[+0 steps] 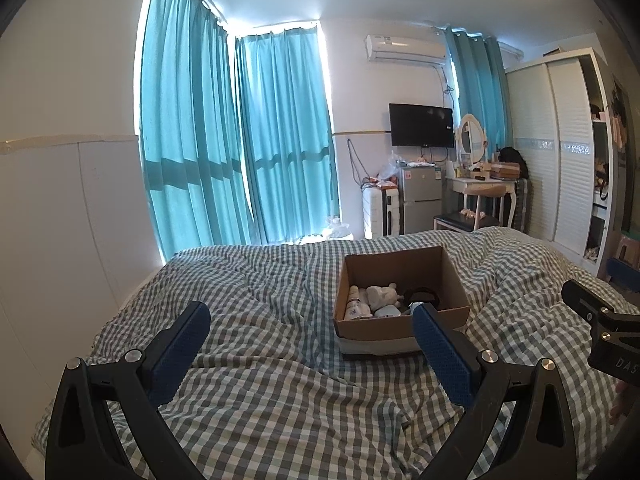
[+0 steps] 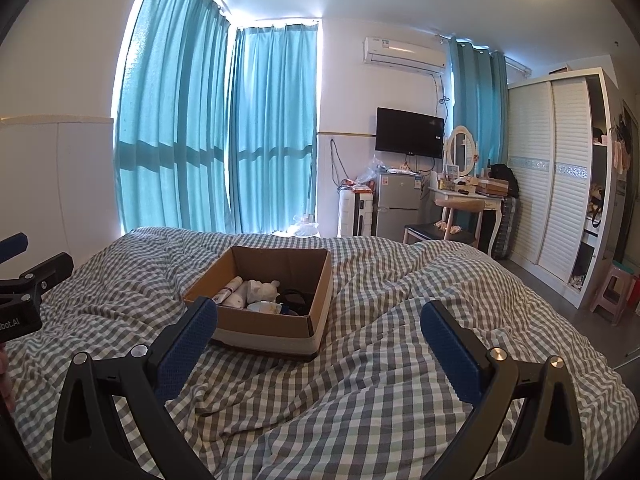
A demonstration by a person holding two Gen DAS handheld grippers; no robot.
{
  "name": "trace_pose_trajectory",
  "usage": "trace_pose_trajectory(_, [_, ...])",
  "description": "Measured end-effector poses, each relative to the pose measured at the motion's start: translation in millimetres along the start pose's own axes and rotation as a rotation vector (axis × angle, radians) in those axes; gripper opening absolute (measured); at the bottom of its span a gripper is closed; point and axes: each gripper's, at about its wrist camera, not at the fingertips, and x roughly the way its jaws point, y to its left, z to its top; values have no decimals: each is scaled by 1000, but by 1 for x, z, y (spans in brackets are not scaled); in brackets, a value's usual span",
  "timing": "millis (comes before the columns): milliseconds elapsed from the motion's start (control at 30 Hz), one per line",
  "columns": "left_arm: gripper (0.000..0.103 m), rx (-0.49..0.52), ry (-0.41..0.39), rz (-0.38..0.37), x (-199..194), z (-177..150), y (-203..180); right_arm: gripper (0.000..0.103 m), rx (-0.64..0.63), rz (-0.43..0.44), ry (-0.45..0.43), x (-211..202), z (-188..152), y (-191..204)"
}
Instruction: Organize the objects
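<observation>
An open cardboard box sits on a bed with a grey checked cover. Inside lie white tubes, a white plush toy and a black looped item. My left gripper is open and empty, held above the cover short of the box. In the right wrist view the same box holds the tubes, the plush toy and the black item. My right gripper is open and empty, near the box's front right.
Teal curtains hang behind the bed. A small fridge, suitcase, dressing table with chair and louvred wardrobe stand at the back right. A pink stool stands on the floor.
</observation>
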Motion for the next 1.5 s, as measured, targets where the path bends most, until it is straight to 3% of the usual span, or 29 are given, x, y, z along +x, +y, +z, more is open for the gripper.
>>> trace_pose_trajectory(567, [103, 10, 3, 24, -1, 1, 0, 102, -20, 3, 18, 3, -1, 5])
trace_pose_trajectory(867, [103, -40, 28, 9, 1, 1, 6, 102, -22, 2, 24, 4, -2, 5])
trace_pose_trajectory(1500, [103, -31, 34, 2, 3, -3, 6, 102, -16, 1, 42, 5, -7, 2])
